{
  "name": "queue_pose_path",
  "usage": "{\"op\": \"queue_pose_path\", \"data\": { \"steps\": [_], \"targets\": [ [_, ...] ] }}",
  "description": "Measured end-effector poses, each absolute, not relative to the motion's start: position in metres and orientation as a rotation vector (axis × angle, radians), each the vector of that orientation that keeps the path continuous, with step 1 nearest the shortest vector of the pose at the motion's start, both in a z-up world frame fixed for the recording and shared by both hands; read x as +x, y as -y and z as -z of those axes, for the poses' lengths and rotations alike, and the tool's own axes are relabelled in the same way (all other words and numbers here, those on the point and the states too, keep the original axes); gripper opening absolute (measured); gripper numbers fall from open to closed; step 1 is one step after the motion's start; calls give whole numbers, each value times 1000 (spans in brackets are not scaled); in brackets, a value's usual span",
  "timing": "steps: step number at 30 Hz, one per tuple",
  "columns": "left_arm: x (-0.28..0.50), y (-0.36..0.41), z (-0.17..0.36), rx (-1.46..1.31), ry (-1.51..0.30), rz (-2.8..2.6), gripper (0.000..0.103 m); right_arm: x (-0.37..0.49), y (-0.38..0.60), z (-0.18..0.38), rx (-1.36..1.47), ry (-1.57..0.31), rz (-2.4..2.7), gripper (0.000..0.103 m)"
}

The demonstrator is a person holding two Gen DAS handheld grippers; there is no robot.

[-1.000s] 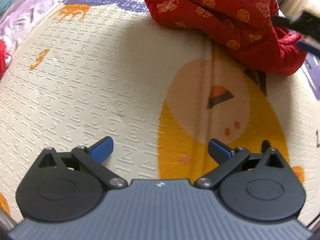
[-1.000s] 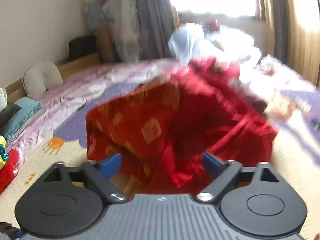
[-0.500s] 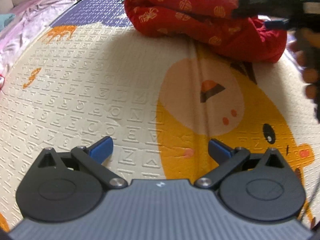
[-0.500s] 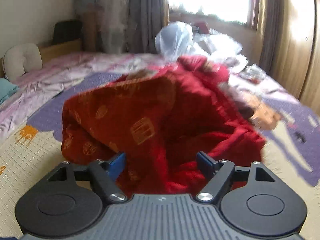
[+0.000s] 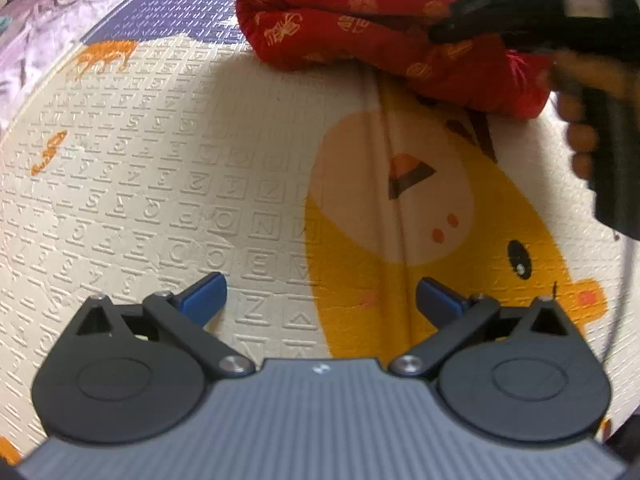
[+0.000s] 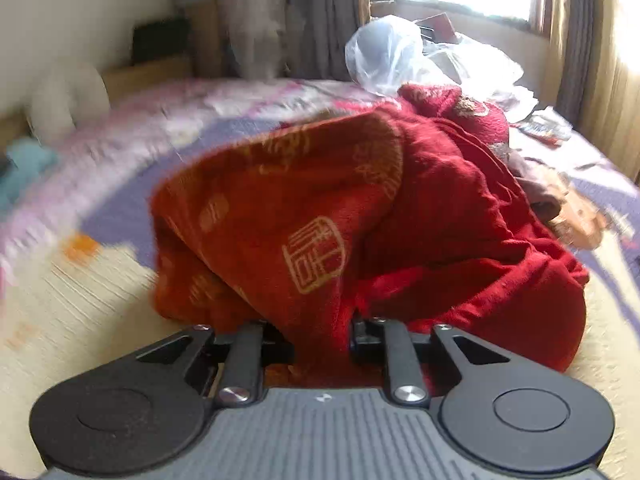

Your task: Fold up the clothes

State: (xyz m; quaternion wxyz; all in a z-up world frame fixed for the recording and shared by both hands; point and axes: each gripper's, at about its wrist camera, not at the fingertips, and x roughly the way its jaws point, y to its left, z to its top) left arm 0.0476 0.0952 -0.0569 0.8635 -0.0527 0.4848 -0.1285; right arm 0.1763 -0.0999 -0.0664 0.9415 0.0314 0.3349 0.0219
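A bunched red garment (image 5: 360,20) with gold symbols lies on the play mat (image 5: 160,160), at the top of the left wrist view. My left gripper (image 5: 320,298) hangs open over the bare mat, well short of the garment, with nothing between its blue fingertips. The right gripper (image 6: 322,340) is shut on a fold of the red garment (image 6: 320,220), which fills the right wrist view; cloth hides its fingertips. From the left wrist view the right gripper (image 5: 452,36) reaches in over the garment, held by a hand (image 5: 580,136).
The cream mat has a yellow duck print (image 5: 420,208) and a purple border (image 5: 180,12). A pink sheet (image 6: 132,136) lies beyond it. A clear plastic bag (image 6: 388,56), curtains (image 6: 320,12) and a bright window stand behind the garment.
The right gripper has closed in on the red garment and shut on a fold of it. The left gripper has stayed open and shifted slightly toward the garment.
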Motion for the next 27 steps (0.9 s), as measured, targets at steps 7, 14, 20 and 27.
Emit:
{"op": "queue_pose_path", "data": {
  "steps": [7,14,20,27],
  "targets": [
    [42,-95,47,-115,-983,275,103,143,138,13,439,-611,-128,21],
    [34,-93,37,-81,-939,270,103,123,141,-16,573,-593,-164,21],
    [34,-101,31,-80,-911,246,103,105,143,-31,706,-567,-169,21],
    [32,-110,26,-88,-899,221,103,77,144,-50,796,-484,-174,21]
  ]
}}
